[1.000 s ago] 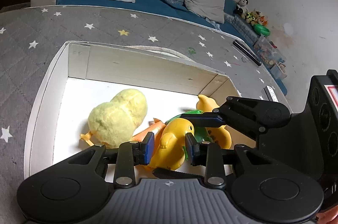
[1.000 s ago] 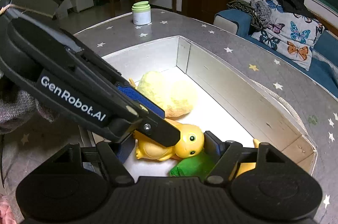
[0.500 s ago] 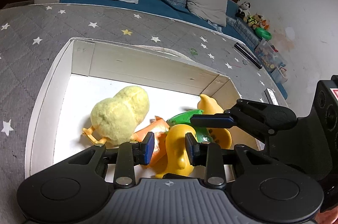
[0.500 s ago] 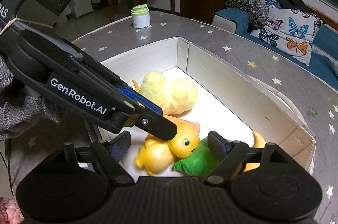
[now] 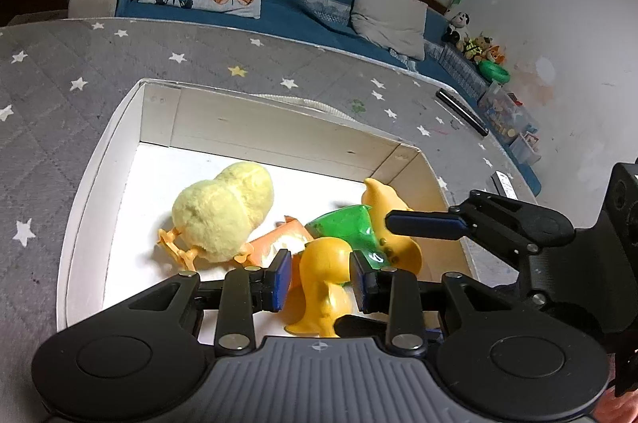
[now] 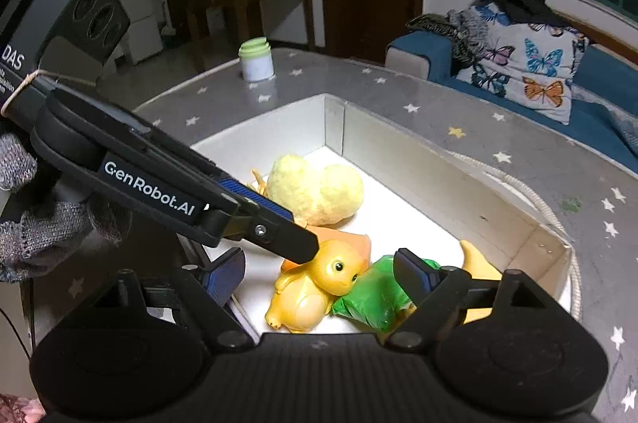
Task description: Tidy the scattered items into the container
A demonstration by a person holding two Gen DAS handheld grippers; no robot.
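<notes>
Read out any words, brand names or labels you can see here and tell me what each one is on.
"GenRobot.AI": white letters on the arm of the left hand-held gripper.
"DAS": on the camera block above that arm; the smaller lines under it are too small to read.
White label on the table: too blurred to read.

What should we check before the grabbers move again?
1. Yellow duck down inside the white box: ok, it lies on the box floor.
2. Left gripper free of the duck: cannot tell; its pads sit close on both sides.
3. Right gripper open and empty: ok.
4. Plush chick and green toy in the box: ok.
5. Nothing left outside the box: not ok; a green-lidded jar stands on the starry table.
</notes>
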